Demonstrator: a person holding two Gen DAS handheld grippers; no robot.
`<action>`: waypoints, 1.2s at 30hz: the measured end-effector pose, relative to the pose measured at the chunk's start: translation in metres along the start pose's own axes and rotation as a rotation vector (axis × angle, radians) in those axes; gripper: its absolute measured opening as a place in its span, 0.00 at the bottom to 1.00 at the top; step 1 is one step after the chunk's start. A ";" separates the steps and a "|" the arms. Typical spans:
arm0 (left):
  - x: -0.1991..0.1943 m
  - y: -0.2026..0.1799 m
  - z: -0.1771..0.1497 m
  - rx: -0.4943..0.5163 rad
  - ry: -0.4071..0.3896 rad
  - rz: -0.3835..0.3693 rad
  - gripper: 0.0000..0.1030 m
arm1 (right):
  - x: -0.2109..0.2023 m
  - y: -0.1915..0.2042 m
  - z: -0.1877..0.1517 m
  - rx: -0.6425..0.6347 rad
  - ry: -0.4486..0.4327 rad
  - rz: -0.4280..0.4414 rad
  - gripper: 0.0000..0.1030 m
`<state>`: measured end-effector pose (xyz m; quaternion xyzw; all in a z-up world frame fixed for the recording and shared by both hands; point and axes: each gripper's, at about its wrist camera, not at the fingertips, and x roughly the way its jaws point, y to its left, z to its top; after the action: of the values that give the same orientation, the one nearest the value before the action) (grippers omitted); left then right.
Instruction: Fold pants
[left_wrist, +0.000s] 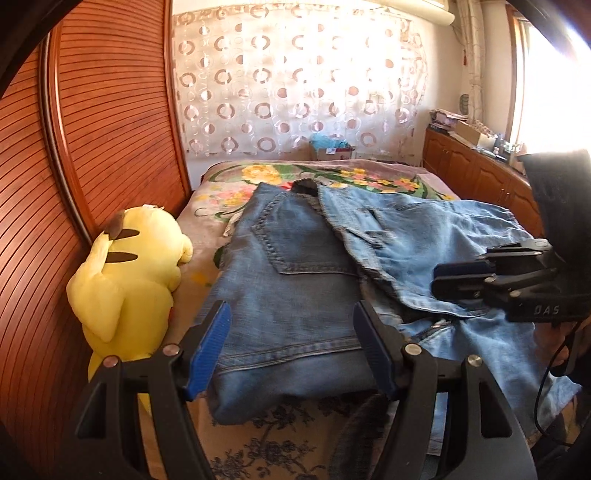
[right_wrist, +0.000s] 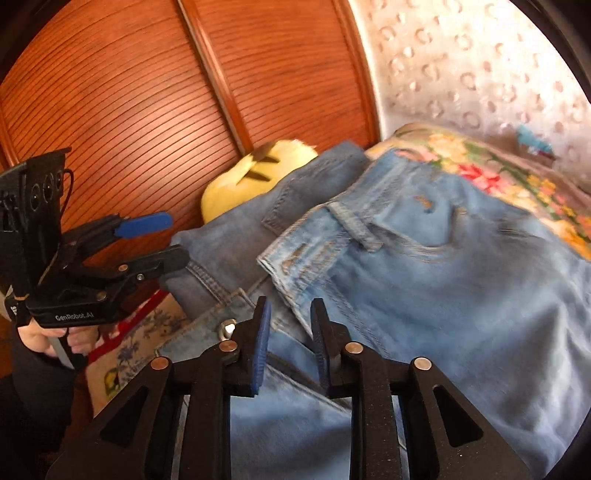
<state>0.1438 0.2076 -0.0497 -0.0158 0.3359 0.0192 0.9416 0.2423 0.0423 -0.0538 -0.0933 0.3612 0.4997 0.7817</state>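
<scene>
We see the pants (left_wrist: 295, 273), a pair of blue denim jeans, lying on the bed (left_wrist: 229, 195), on top of a floral bedspread. In the left wrist view the garment is laid in two layers. The darker layer on the left shows a back pocket and runs with its long axis from near to far, its near edge hanging over the near edge of the bed. A lighter, faded layer lies across it toward the right, its waistband edge running diagonally from far left to near right.

The left hand-held gripper (left_wrist: 291, 350) has its jaws spread wide, one blue pad on each side of the darker layer near its lower seam. The pads stand apart from the cloth sides and we see no pinch.

The right hand-held gripper (right_wrist: 290, 339) has its jaws narrowed to a slim gap. Denim lies beneath and beyond the tips, close to a metal button (right_wrist: 227, 326); the view is blurred, and we cannot tell whether the pads press on any cloth. In the left wrist view the same gripper sits at the right, over the lighter layer, with the person's hand (left_wrist: 554, 343) below it.

A yellow plush toy (left_wrist: 129, 280) sits on the left side of the bed, just beside the pants and against the slatted wooden wardrobe (left_wrist: 110, 129). A patterned curtain (left_wrist: 295, 85) hangs at the far end of the bed.
</scene>
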 end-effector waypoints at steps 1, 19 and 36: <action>-0.002 -0.004 0.000 0.006 -0.003 -0.006 0.66 | -0.010 -0.003 -0.004 0.008 -0.017 -0.019 0.24; -0.025 -0.062 -0.049 0.042 0.029 -0.072 0.66 | -0.216 -0.056 -0.174 0.202 -0.150 -0.498 0.55; -0.026 -0.047 -0.103 -0.003 0.094 -0.052 0.66 | -0.308 -0.075 -0.325 0.412 -0.044 -0.747 0.60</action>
<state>0.0610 0.1552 -0.1117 -0.0269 0.3792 -0.0054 0.9249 0.0793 -0.3787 -0.1018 -0.0489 0.3781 0.1017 0.9188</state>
